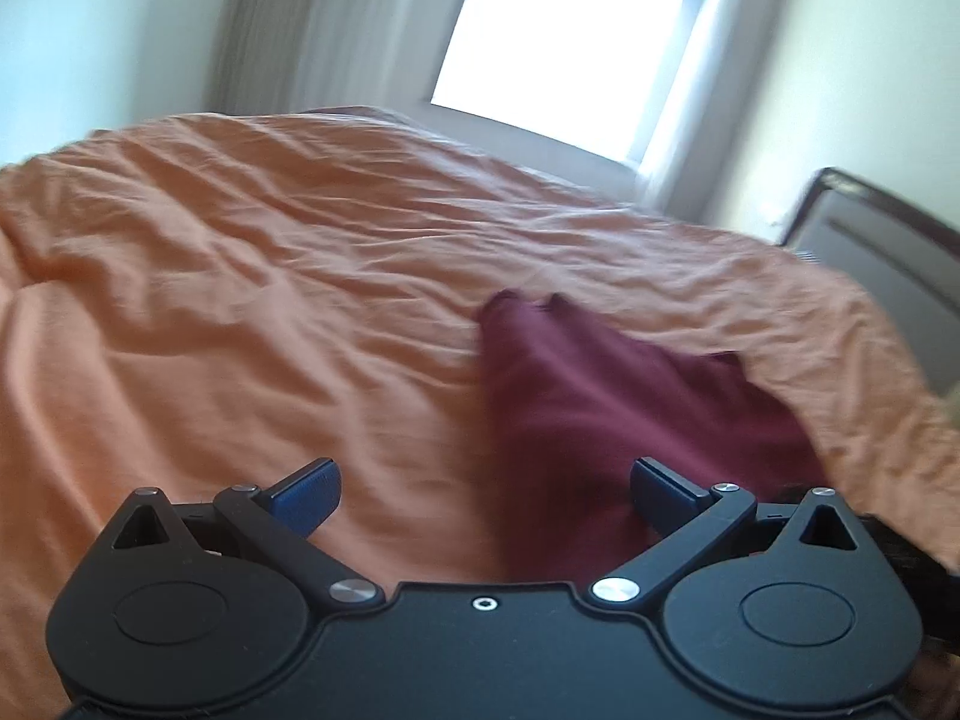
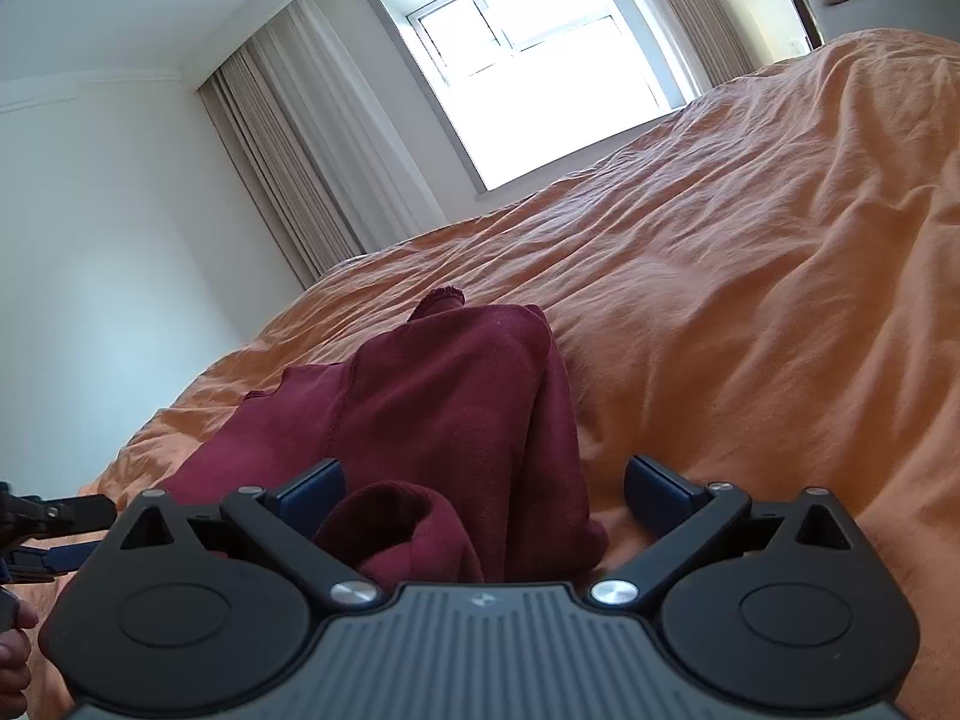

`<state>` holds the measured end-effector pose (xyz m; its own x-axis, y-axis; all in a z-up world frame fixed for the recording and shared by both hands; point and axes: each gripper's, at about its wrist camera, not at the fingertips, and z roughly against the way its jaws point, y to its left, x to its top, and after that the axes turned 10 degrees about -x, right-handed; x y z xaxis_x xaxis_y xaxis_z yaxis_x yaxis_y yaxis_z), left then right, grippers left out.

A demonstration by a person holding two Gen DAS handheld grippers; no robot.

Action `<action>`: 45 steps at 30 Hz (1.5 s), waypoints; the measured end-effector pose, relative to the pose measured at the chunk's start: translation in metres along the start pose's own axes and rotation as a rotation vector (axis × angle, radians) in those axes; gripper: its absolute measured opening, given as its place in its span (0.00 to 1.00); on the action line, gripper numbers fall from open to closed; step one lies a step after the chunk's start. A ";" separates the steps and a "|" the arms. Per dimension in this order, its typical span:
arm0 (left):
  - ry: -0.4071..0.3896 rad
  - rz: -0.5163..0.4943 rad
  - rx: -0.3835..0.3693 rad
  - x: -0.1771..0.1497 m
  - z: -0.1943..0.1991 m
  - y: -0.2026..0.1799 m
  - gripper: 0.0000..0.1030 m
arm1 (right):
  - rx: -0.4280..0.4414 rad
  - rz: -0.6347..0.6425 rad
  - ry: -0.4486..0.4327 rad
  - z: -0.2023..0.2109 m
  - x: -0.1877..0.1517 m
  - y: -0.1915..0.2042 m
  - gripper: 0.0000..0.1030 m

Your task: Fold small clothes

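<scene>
Your left tool (image 1: 485, 495) hangs low over the bed with its two blue-padded fingers (image 1: 306, 495) spread wide and nothing between them. Beneath it lies a wrinkled orange bedspread (image 1: 240, 276). Just ahead and to the right of centre, a maroon garment (image 1: 600, 396) lies on that bedspread, stretching away from the tool; its near end runs under the right finger. This view is blurred, so the cloth's seams are hard to make out.

Your right tool (image 2: 485, 495) is also spread wide, holding nothing. The same maroon garment (image 2: 444, 396) lies directly in front of it on the orange bedspread (image 2: 750, 300), bunched into a mound with a stitched seam running down its middle. A rolled fold of the cloth sits between the open fingers (image 2: 312, 492), closer to the left one; whether it touches the pad you cannot tell.

At the far left edge of the right view, part of the left tool (image 2: 54, 516) shows, and below it your fingertips (image 2: 15, 648). Behind the bed are a bright window (image 2: 540, 78), beige curtains (image 2: 300, 150) and a dark headboard (image 1: 882, 240).
</scene>
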<state>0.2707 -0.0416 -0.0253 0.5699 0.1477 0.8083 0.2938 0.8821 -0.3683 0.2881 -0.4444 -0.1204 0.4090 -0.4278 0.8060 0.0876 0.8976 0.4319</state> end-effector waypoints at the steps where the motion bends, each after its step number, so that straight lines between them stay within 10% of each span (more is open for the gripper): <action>1: 0.007 -0.003 -0.023 -0.001 -0.001 -0.001 0.99 | 0.003 -0.001 -0.002 0.000 0.000 -0.001 0.99; 45: 0.223 -0.004 0.005 -0.001 -0.044 -0.001 1.00 | -0.020 -0.004 0.017 -0.002 -0.001 0.001 0.99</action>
<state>0.3032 -0.0622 -0.0462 0.7245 0.0419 0.6880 0.2932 0.8846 -0.3627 0.2895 -0.4427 -0.1214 0.4244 -0.4293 0.7972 0.1073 0.8981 0.4265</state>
